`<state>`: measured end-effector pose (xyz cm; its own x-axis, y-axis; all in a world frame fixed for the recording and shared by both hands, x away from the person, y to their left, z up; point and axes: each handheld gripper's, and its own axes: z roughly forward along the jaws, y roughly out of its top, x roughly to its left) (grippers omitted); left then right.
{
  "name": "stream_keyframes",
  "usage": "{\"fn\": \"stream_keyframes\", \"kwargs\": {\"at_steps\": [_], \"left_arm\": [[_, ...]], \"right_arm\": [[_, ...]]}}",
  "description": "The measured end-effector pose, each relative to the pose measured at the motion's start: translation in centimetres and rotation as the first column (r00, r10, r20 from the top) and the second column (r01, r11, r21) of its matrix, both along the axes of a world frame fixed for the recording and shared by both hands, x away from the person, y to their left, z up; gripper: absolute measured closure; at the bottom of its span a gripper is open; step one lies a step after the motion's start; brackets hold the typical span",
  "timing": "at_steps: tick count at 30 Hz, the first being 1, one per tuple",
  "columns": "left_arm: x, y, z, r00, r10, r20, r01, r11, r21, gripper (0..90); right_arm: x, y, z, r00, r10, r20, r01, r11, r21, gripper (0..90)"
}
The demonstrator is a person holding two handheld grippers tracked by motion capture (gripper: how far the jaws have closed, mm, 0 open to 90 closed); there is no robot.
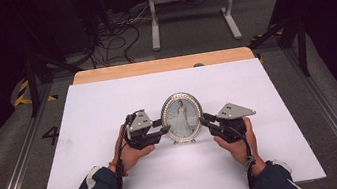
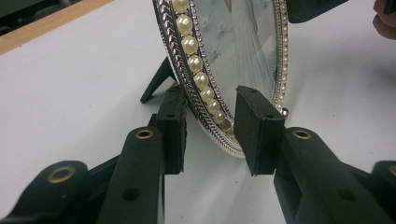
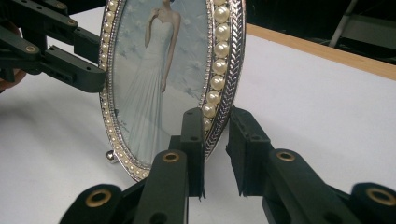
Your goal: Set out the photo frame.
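Pearl-rimmed oval frame point(image 1: 181, 117) stands upright mid-bench point(image 1: 107, 103), long axis vertical. Left gripper point(image 1: 165, 130) straddles its left rim, fingers point(image 2: 172, 126) parted, seemingly not yet touching. Right gripper point(image 1: 204, 121) mirrors it, likewise unclenched; both equally near.

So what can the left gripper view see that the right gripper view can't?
The left gripper view catches the black prop leg behind the oval silver photo frame with its pearl border, seen nearly edge-on.

The right gripper view faces the front, so it shows the picture of a figure in a long white dress and the pale wooden table edge more clearly.

Both show the frame standing upright on the white table sheet, with each view's own tool, left tool and right tool, straddling the rim, jaws apart.
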<state>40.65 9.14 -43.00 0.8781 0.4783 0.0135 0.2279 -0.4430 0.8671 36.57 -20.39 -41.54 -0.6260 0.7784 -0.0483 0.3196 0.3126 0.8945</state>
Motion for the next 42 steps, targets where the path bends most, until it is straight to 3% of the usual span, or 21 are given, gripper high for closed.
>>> {"fn": "stream_keyframes", "kwargs": {"at_steps": [8,19,22,29,33,35,38,42], "left_arm": [[0.0,-0.1,-0.1,1.0000,-0.004,0.008,0.004,0.9998,0.019,63.3],[-0.3,-0.2,-0.1,0.9995,-0.016,0.028,0.014,0.9979,0.063,56.3],[-0.3,-0.3,-0.2,0.9996,-0.014,0.023,0.012,0.9976,0.068,49.0],[-0.3,-0.7,-0.5,0.9999,-0.005,0.011,0.004,0.9921,0.125,30.9],[-0.3,-0.7,-0.5,0.9998,0.005,0.017,-0.007,0.9908,0.135,21.3],[-0.3,-0.6,-0.5,0.9996,0.018,0.021,-0.021,0.9898,0.141,18.5],[-0.2,-0.4,-0.5,0.9996,0.027,0.007,-0.027,0.9916,0.127,13.2],[-0.2,-0.4,-0.7,0.9999,0.017,0.002,-0.017,0.9891,0.146,7.5]], "right_arm": [[0.0,0.0,0.0,0.9999,0.011,-0.007,-0.011,1.000,-0.025,74.7],[0.2,0.3,-0.2,0.9982,0.049,-0.034,-0.051,0.998,-0.032,63.5],[0.3,0.6,-0.5,0.9972,0.059,-0.046,-0.061,0.997,-0.043,59.5],[0.3,0.8,-0.7,0.9970,0.061,-0.048,-0.063,0.997,-0.048,51.8],[0.4,0.8,-0.7,0.9978,0.052,-0.040,-0.055,0.996,-0.069,42.3],[0.5,0.8,-0.7,0.9976,0.053,-0.044,-0.057,0.995,-0.076,33.0],[0.6,1.0,-0.8,0.9972,0.054,-0.051,-0.060,0.990,-0.124,22.3],[0.7,1.2,-1.1,0.9957,0.064,-0.066,-0.073,0.988,-0.139,16.8]]}}
